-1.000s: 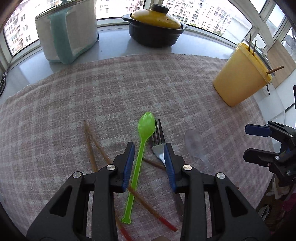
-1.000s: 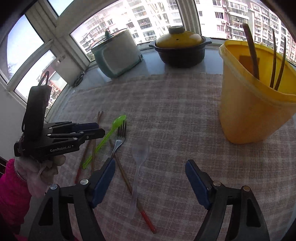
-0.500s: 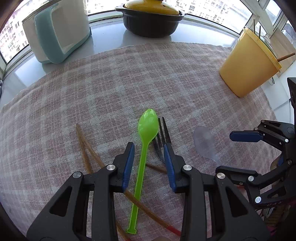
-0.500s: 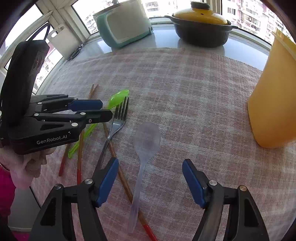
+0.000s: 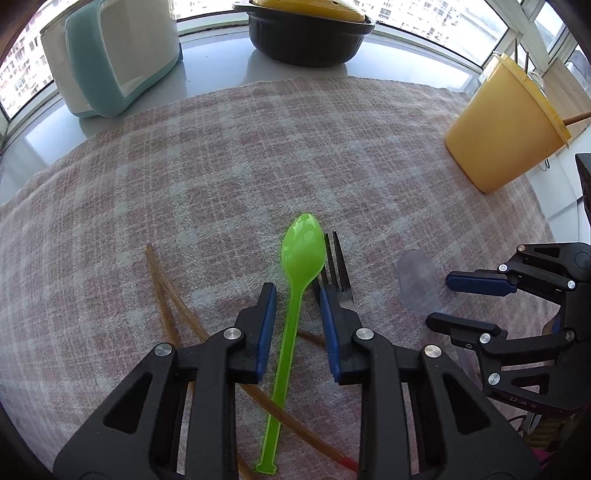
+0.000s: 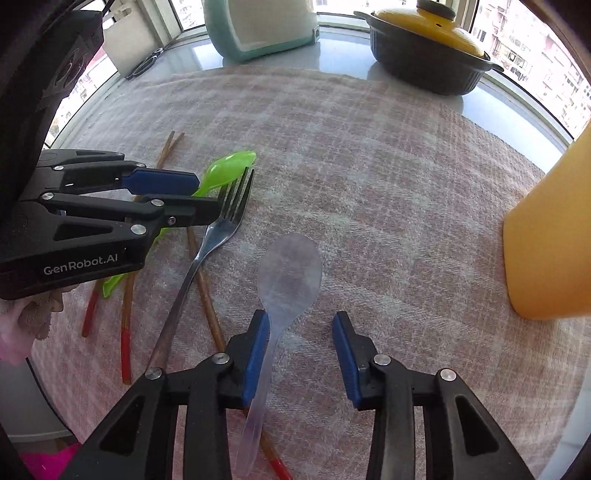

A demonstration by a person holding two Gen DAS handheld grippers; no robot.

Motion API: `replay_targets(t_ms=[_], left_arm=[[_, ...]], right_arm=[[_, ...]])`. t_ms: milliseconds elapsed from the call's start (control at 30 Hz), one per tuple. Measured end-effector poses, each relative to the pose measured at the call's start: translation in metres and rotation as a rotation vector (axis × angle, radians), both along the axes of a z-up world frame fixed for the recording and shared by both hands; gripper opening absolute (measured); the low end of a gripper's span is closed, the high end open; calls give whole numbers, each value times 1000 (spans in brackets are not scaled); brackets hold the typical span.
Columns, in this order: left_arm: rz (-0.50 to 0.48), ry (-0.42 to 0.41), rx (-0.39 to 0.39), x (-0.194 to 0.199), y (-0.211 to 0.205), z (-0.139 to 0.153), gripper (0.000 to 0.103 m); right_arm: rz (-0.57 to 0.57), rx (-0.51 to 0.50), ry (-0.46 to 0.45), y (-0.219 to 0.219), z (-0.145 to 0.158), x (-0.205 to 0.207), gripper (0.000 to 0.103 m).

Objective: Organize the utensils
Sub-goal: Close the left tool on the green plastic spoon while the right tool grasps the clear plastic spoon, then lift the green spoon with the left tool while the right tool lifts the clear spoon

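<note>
The left gripper points steeply down over the checked cloth, its jaws narrow and just now closing around the handle of the green spoon. The handle runs between the blue pads with a gap on each side, so nothing is pinched yet. Its right-hand pad sits over the tines of the metal fork, which lies just beside the green spoon's bowl.

The right gripper is moderately open, its jaws also just now closing, and straddles the neck of the clear spoon. One pad is against or just beside the handle; the other stands apart from it.

Brown chopsticks with red ends cross under the fork and both spoon handles, crowding the picks. All these utensils lie near the cloth's near edge. The yellow bucket, holding more sticks, stands toward the cloth's far right corner. Beyond the far edge, on the grey counter, sit a black pot with a yellow lid and a teal-and-white appliance.
</note>
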State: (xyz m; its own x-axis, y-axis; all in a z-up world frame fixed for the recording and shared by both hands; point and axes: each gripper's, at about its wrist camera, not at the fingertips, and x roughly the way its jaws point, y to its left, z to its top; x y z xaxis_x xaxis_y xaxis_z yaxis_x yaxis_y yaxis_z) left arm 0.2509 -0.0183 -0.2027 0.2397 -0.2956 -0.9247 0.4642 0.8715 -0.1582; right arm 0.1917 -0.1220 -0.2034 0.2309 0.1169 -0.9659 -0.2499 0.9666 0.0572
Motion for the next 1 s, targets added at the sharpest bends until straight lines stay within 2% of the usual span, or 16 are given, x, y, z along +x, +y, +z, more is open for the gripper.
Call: replay_targets(t_ms=[100,167,233,467,700,1000], left_arm=[[5,1,-2,3,1,-2,11],[11,5,-8,3,3,-1,9],[18,2,-11,4,4,-1,8],[54,-10,-38,4,14,7,5],[86,-27,-73,5,20,18,5],[84,-42,-82,2,19,23,5]], right_arm=[[2,-3,-3,-3,1,-1,27],[-4,0,-5,-6,1,-1,15],[-15,4,-6,-10,1,-2,9],[-52,61,-16,-19,2,-5,4],[-77,76,-39,-25,8,-7,0],[-60,89,-50,-26,9,-6,0]])
